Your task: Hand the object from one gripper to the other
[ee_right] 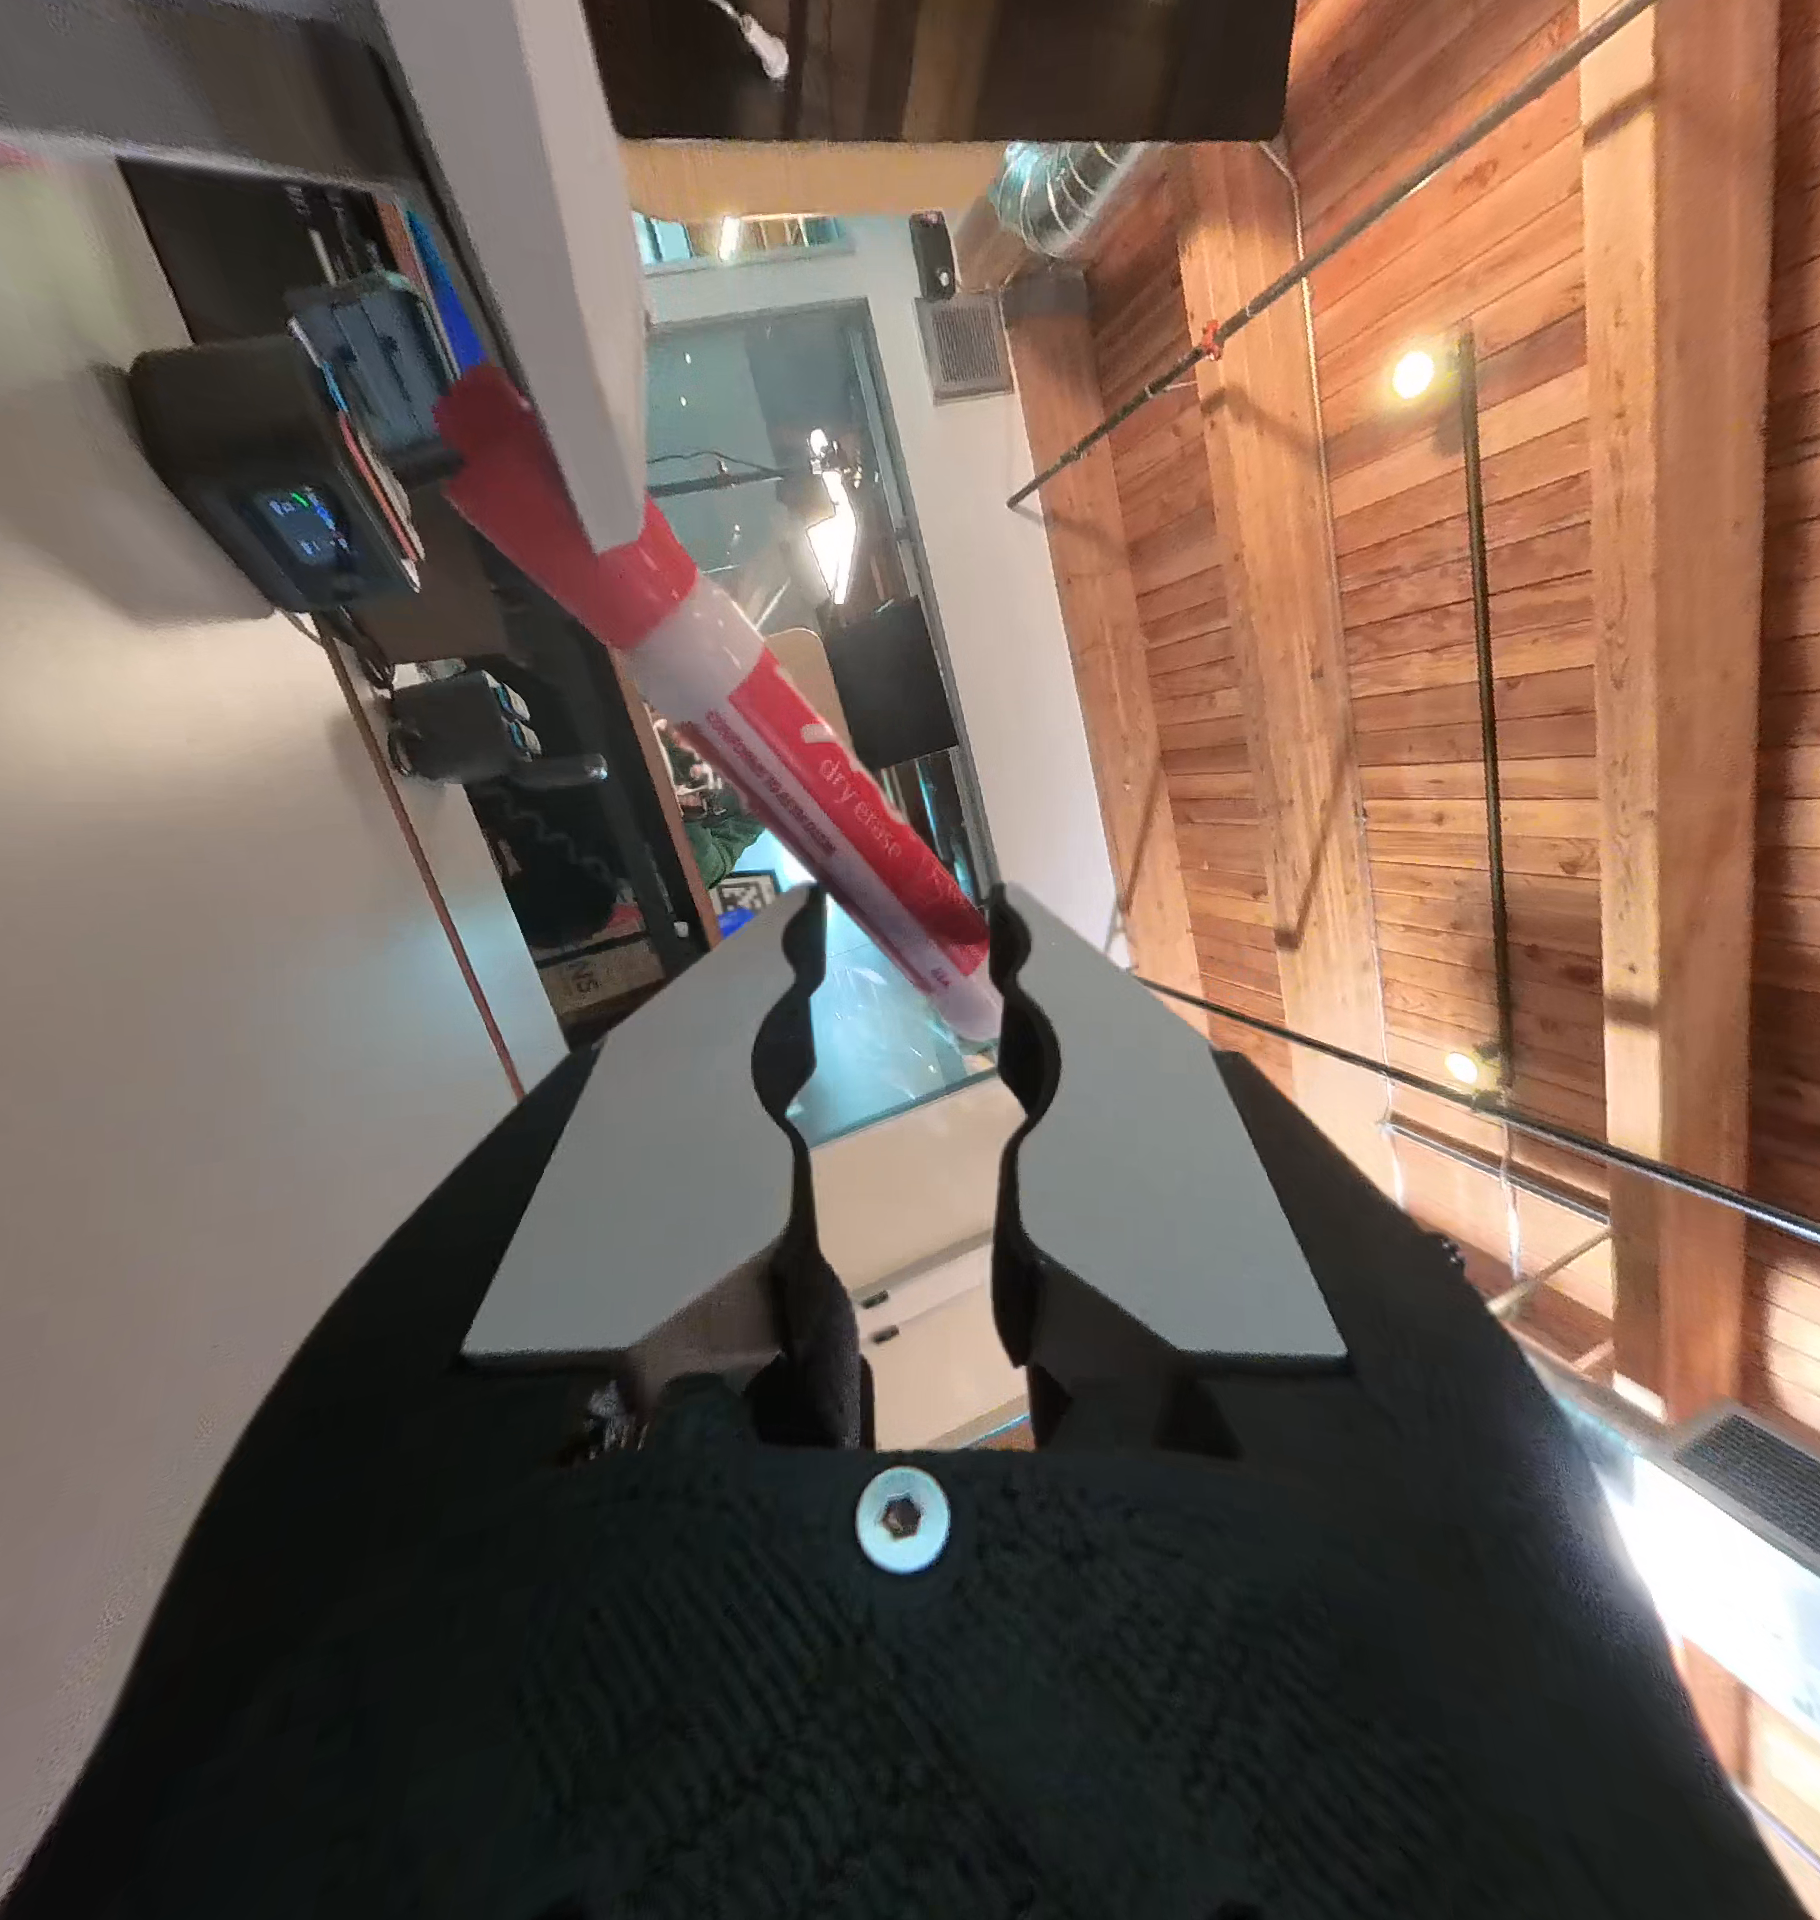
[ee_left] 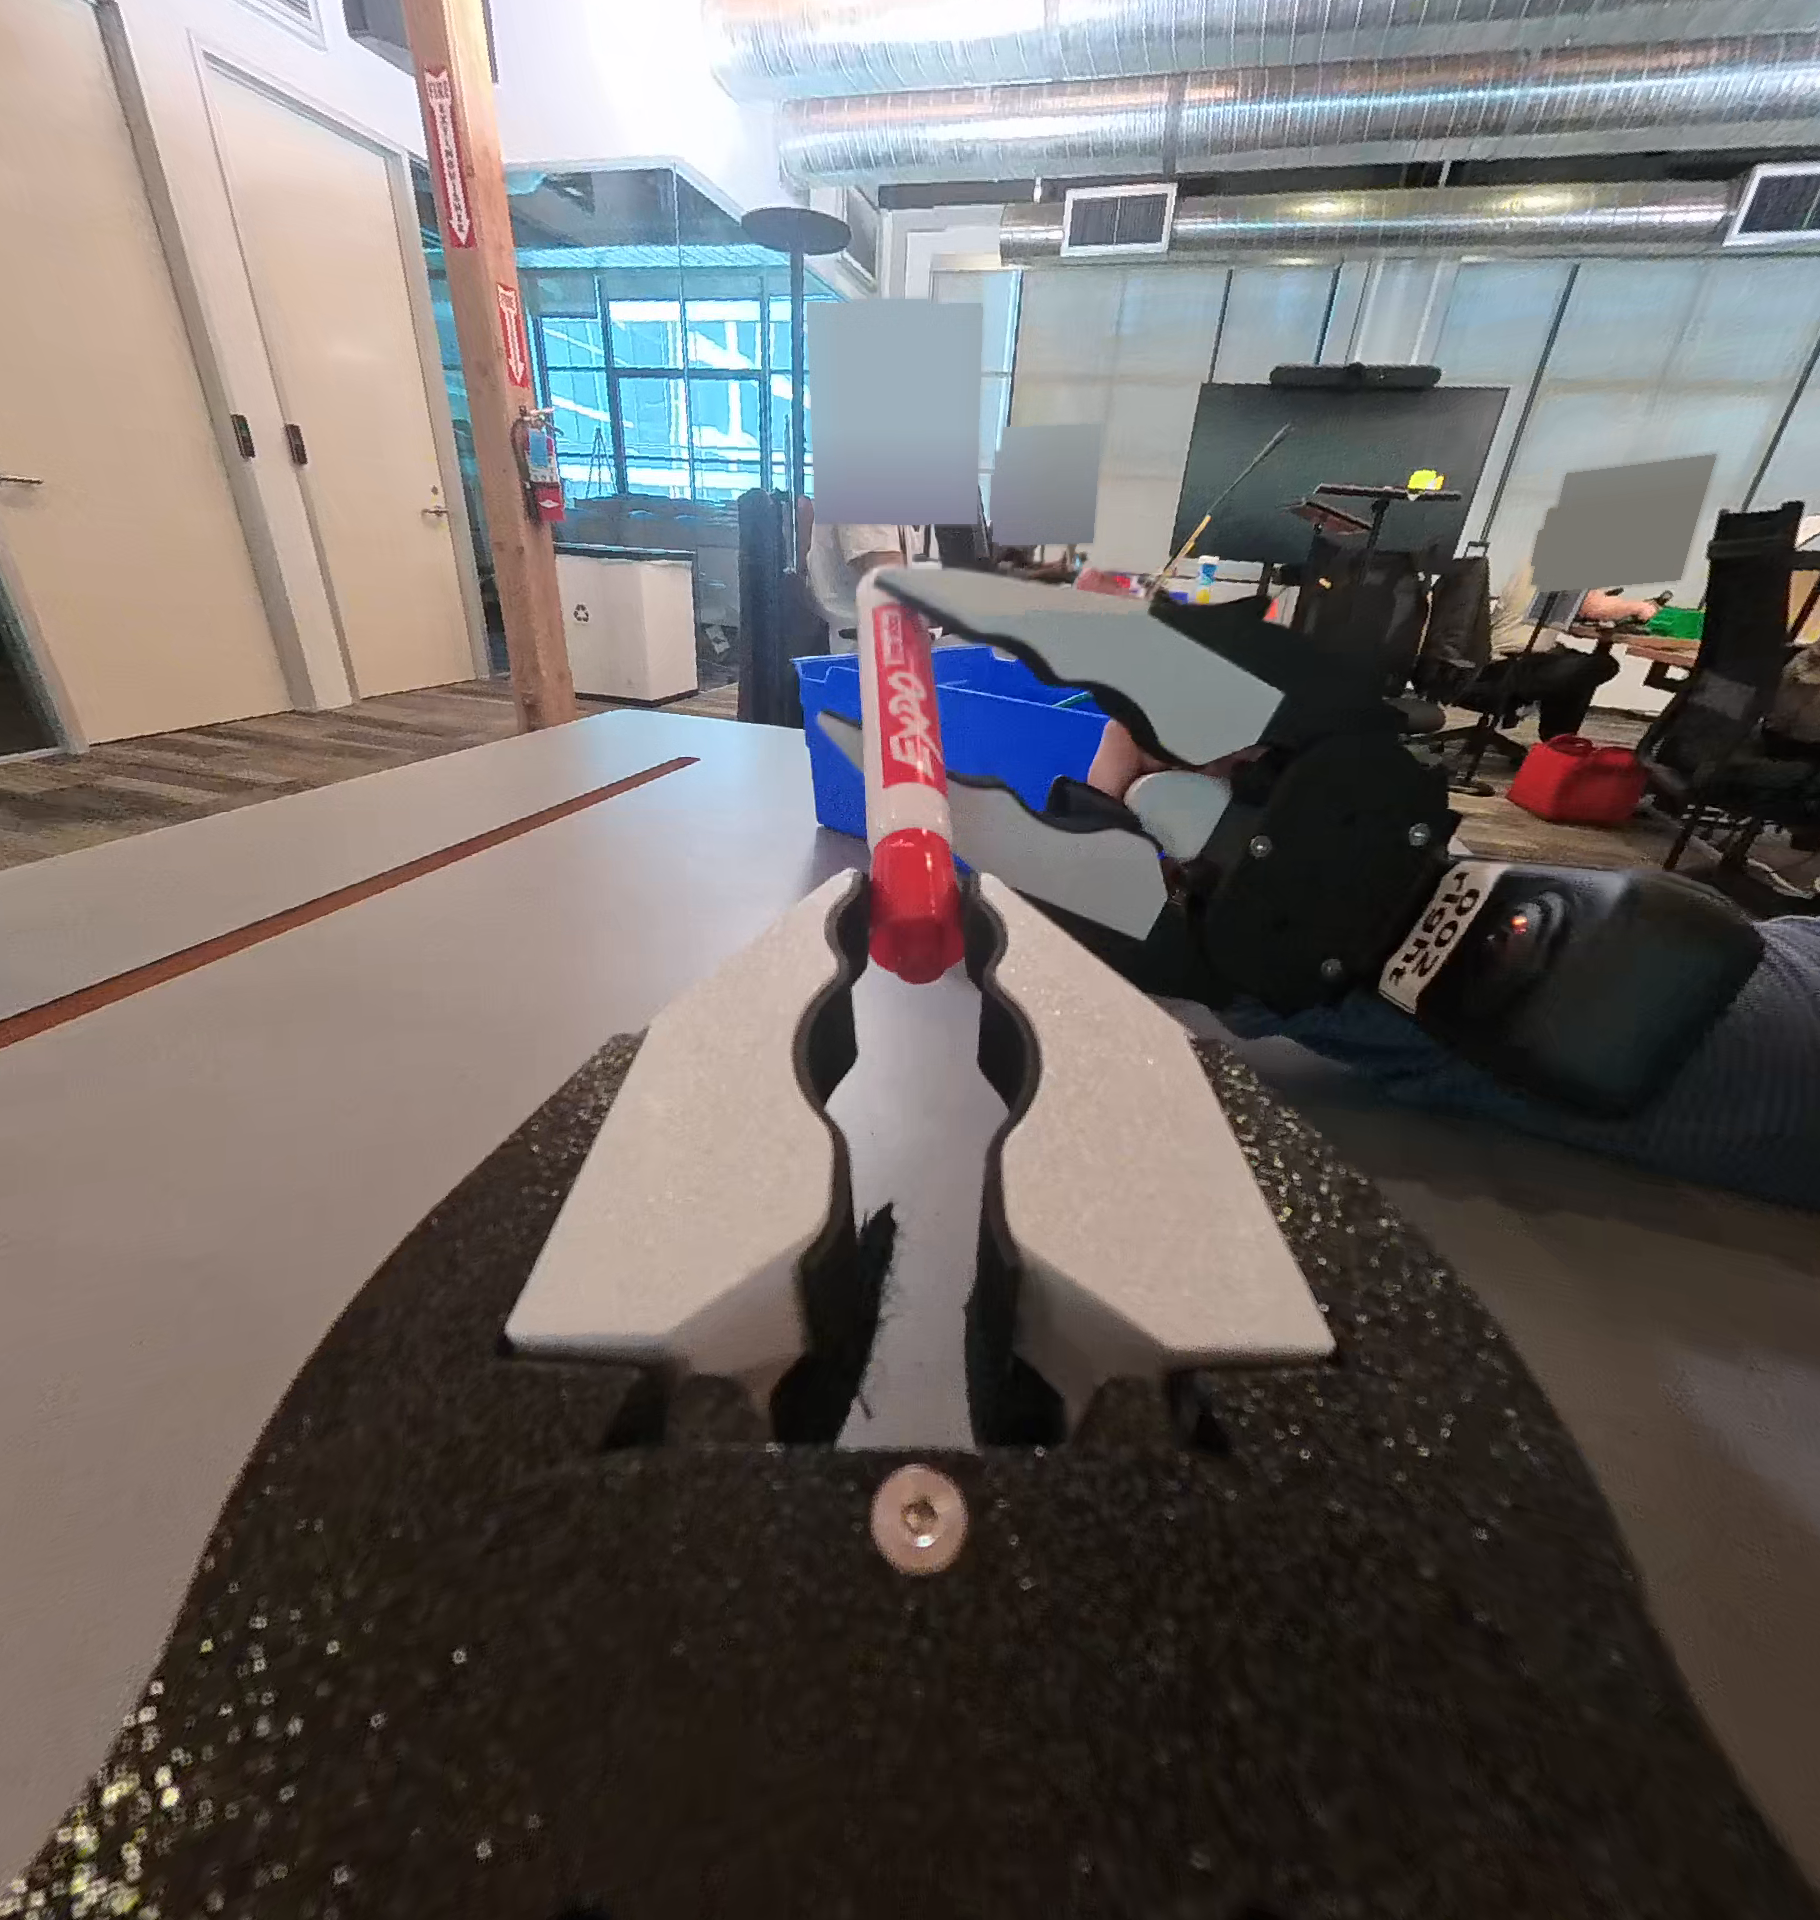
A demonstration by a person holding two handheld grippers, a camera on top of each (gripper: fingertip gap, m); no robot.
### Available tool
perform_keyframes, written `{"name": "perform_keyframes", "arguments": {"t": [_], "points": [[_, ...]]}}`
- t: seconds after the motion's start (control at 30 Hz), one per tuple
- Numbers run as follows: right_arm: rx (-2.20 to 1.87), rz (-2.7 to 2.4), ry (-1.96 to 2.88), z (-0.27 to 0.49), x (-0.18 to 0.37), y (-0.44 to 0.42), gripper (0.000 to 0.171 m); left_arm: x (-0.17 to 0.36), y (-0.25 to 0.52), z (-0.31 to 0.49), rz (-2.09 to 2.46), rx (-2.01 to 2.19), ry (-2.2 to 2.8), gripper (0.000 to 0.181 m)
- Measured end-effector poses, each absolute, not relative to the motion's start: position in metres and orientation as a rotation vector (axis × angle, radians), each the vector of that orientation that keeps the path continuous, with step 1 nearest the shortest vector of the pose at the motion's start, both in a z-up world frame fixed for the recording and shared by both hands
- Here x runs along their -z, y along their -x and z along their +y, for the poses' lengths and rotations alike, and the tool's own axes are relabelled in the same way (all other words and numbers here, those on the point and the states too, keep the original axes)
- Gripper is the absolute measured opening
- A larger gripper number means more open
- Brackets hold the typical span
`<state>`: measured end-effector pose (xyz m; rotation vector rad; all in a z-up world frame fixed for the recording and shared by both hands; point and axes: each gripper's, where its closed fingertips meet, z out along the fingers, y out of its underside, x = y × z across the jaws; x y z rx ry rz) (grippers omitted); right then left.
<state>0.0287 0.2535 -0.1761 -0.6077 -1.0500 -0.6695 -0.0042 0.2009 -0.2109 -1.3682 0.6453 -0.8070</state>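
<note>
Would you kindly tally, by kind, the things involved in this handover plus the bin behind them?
Markers: 1, red-capped marker
Grippers: 2, left gripper and right gripper
Bins: 1, blue bin
Total: 4

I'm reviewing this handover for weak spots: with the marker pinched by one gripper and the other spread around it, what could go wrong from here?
1. The left hand-held gripper pinches the marker only by its red cap at the fingertips; the cap could slip or pull off.
2. The right hand-held gripper is open around the barrel; the marker's end sits near one finger, so closing may knock it askew.
3. Releasing early would drop it onto the table.
</note>
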Motion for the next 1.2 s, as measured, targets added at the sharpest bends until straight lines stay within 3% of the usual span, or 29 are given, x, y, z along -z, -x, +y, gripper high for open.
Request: {"name": "perform_keyframes", "arguments": {"t": [0.23,0.37,0.47,0.7,1.13,1.2], "points": [[0.597,-1.137,0.669,0.255,0.189,-0.021,0.020,0.191,0.014,0.192,0.582,0.917,1.203,0.018],[0.392,-1.174,0.798,0.255,0.200,-0.015,0.017,0.189,0.013,0.192,0.588,0.809,1.173,0.053],[0.068,-1.212,0.956,0.247,0.211,-0.004,0.017,0.191,0.008,0.190,0.626,0.751,1.169,0.058],[-0.569,-1.401,1.163,0.207,0.241,0.019,0.017,0.191,0.006,0.188,0.646,0.733,1.162,0.046],[-1.038,-1.421,1.247,0.176,0.238,0.023,0.017,0.195,-0.002,0.181,0.717,0.773,1.158,0.027],[-1.051,-1.416,1.254,0.176,0.238,0.023,0.017,0.196,-0.004,0.179,0.740,0.779,1.151,0.016]]}}
